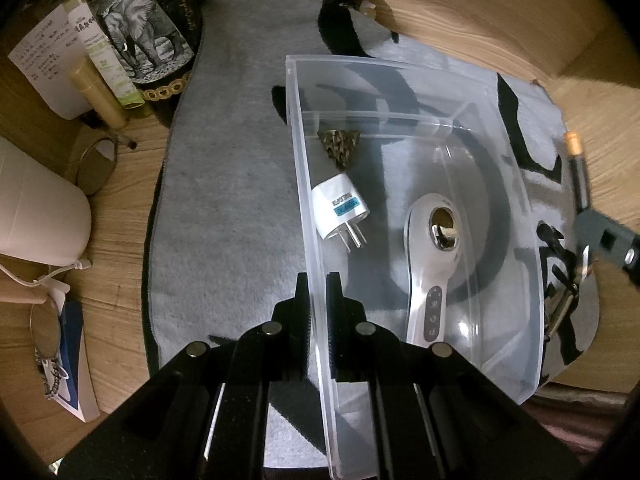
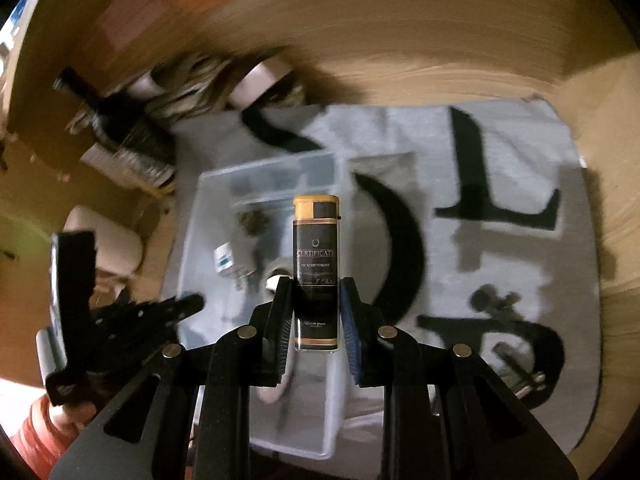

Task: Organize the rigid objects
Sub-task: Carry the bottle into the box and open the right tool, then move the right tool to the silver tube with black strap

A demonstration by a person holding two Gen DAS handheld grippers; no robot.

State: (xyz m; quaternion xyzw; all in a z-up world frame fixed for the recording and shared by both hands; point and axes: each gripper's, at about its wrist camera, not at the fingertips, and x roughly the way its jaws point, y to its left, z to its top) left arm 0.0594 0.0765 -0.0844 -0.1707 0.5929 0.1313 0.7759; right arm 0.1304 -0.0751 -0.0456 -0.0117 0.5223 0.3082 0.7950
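Right wrist: right gripper point(image 2: 314, 312) narrowly clamped on apparently a lighter point(image 2: 316, 256).

The lighter point(image 2: 316, 272) reads "CERTIFICATE" in pale capitals on its black body, with "OF ACHIEVEMENT" in smaller print beneath; the script line lower down is too fine to read. The grey mat point(image 2: 520, 280) bears big black letters, among them "O" and "L". The white plug point(image 1: 340, 212) has a blue label whose print is too small to read. The white paper sheet point(image 1: 40, 64) has printed lines, illegible.
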